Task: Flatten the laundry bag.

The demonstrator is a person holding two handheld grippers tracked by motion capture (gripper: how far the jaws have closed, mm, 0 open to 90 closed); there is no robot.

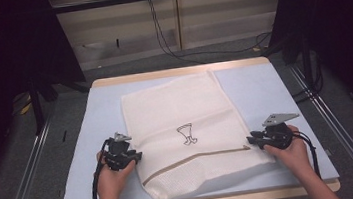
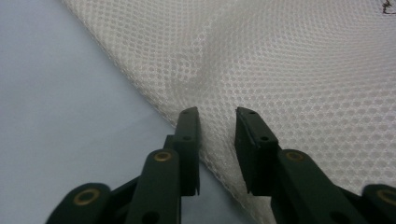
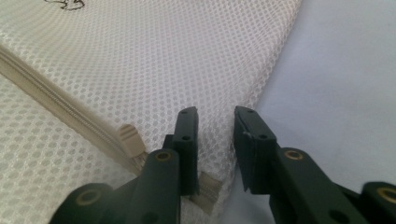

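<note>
In the left gripper view the two black jaws are standing a little apart, with a narrow gap between them, and the edge of the white mesh laundry bag (image 2: 289, 70) is running through that gap; the pads are not pressing on the cloth, so the left gripper (image 1: 137, 157) is released and not yet grasping. In the right gripper view the jaws are standing the same way, slightly parted over the bag's other side edge, just beside the end of the beige zipper (image 3: 60, 109) and its pull tab (image 3: 129, 139) (the tab is lying at about 9 o'clock from the jaws); the right gripper (image 1: 250, 139) is also holding nothing. From the high view, the bag (image 1: 180, 109) is lying flat on the pale blue mat (image 1: 264, 89) in the middle of the table (image 1: 176, 72), with a small black drawing (image 1: 187, 134) near its centre and the zipper crossing it low down. The left gripper is sitting at about 8 o'clock of the bag and the right gripper at about 4 o'clock, each hand (image 1: 291, 154) reaching in from the near side. I judge that the step in hand is taking hold of both side edges near the zipper. The next move is calling for both grippers to clench fully on the mesh edges, catching the layers together, before any lifting or folding.
</note>
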